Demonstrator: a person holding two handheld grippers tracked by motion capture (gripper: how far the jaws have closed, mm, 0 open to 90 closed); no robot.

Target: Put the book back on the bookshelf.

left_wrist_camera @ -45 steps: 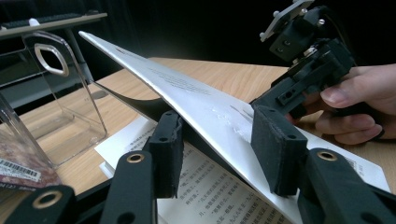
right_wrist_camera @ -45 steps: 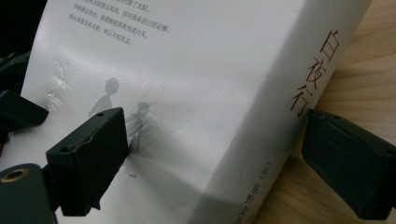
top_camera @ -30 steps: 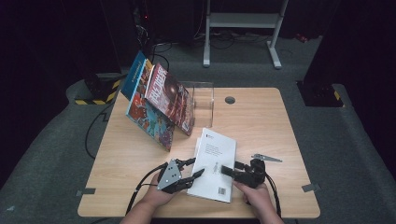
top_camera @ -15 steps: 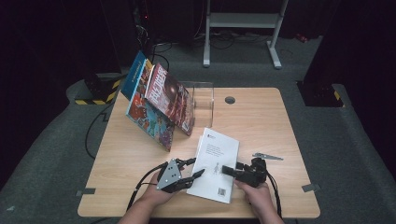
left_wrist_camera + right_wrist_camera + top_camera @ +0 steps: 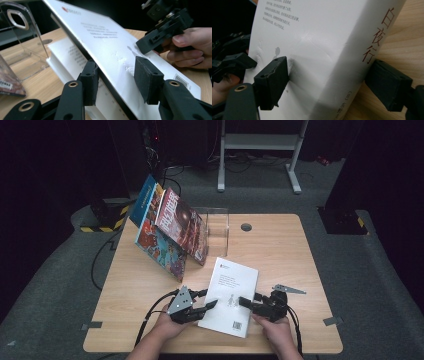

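- Step in hand: a white book (image 5: 230,296) is being opened or lifted at the near edge of the worktop (image 5: 280,255), with both grippers working on it from opposite sides.
- Left gripper (image 5: 204,301): its fingers (image 5: 147,82) are standing apart, one above and one below the back cover, which is tilting up between them; the page block is lying under the lower finger. No pinch is closing yet.
- Right gripper (image 5: 248,302): its fingers (image 5: 272,80) are standing apart, straddling the book's spine side; one pad is pressing on the cover face, the other is sitting on the worktop just beside the spine, not touching it.
- Beyond the fingers, a clear acrylic stand (image 5: 216,232) is waiting, with colourful books (image 5: 170,232) leaning beside it.
- Next move, as judged: the left fingers are needing to close on the raised cover, or slide deeper under it, while the right fingers are steadying the spine so the book is not skidding away.
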